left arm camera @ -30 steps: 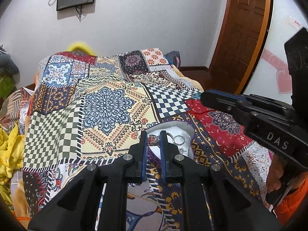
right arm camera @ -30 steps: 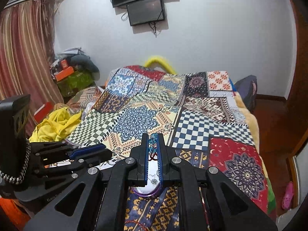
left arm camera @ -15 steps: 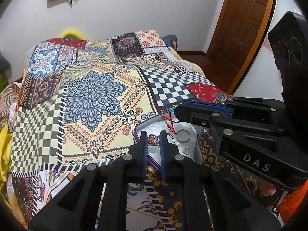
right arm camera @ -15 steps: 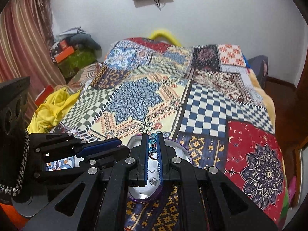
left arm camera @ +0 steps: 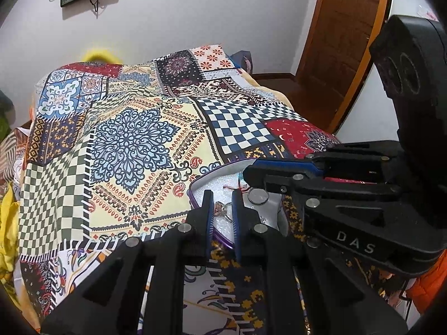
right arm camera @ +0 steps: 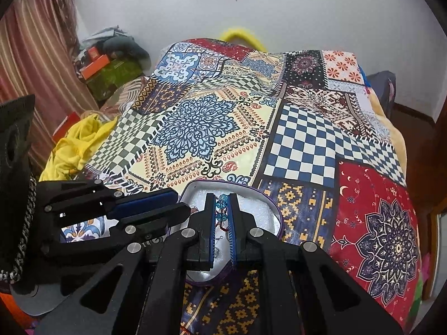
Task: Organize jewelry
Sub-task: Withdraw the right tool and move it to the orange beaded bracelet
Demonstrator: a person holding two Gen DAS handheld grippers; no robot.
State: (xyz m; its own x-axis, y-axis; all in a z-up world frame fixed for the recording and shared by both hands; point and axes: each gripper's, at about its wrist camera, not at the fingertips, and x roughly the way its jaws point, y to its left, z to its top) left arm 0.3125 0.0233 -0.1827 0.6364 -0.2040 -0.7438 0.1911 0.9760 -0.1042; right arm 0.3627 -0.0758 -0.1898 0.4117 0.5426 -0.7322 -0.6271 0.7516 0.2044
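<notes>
Covering bed: patchwork quilt (right arm camera: 301, 145); wooden door (left arm camera: 343, 39) beyond. Right tool (right arm camera: 222, 209) clenching bead bracelet (right arm camera: 222, 203); left tool (left arm camera: 222, 212) clenching ring (left arm camera: 222, 209).

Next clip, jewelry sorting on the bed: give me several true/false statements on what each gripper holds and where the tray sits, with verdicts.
1. The right gripper is shut on a blue bead bracelet. True.
2. The left gripper holds a wristwatch. False: a stone ring sits between its fingers.
3. The purple-rimmed tray rests on the patchwork bedspread. True.
4. The tray is bare inside. False: a plain ring lies in it.
</notes>
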